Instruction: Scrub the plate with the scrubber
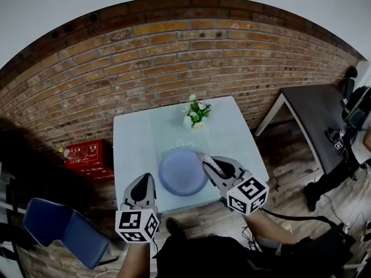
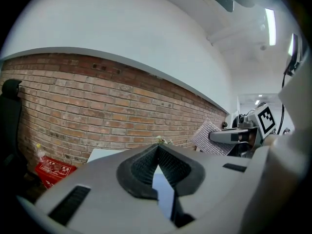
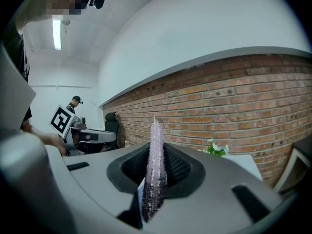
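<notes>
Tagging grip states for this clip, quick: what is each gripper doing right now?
Left gripper: shut, nothing between its jaws.
Right gripper: shut on the scrubber, which sticks out past the jaws.

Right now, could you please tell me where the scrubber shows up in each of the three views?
Head view: scrubber just right of centre, at the plate's right rim.
Left gripper view: right of centre, a silvery pad before the brick wall.
Right gripper view: dead centre, edge-on between the fingers.
Shared landmark: the brick wall.
</notes>
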Demonstrator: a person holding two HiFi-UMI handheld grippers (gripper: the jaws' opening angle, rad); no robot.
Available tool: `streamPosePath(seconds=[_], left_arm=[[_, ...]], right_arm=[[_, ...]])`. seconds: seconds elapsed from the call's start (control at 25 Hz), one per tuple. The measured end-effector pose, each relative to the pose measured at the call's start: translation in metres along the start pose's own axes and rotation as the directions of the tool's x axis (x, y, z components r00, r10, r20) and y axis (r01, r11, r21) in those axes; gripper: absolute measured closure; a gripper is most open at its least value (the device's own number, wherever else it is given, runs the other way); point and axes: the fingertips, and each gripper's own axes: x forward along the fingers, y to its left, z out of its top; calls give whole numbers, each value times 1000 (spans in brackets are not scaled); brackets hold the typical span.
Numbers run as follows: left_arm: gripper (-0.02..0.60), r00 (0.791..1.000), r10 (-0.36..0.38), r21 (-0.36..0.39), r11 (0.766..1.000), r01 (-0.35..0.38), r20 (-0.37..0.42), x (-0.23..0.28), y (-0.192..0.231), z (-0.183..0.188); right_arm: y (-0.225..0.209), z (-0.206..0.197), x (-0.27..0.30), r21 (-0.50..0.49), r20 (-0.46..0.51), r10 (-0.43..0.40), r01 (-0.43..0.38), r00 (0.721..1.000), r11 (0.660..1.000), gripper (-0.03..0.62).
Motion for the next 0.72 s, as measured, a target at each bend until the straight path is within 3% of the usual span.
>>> streamPosePath(seconds=[0.28, 0.44, 0.72], left_arm=[[571, 995, -83, 24, 996, 84, -57, 23, 22, -11], [571, 986, -146, 2, 989, 146, -84, 32, 28, -22], [571, 975, -155, -56, 988, 147, -161, 53, 39, -62]], right_arm=[[5, -10, 35, 5, -53, -27, 27, 998, 1000, 532], [5, -15, 50, 37, -72, -42, 45, 997, 998, 531], [-3, -48, 77, 47, -181, 10, -2, 983, 999, 528]])
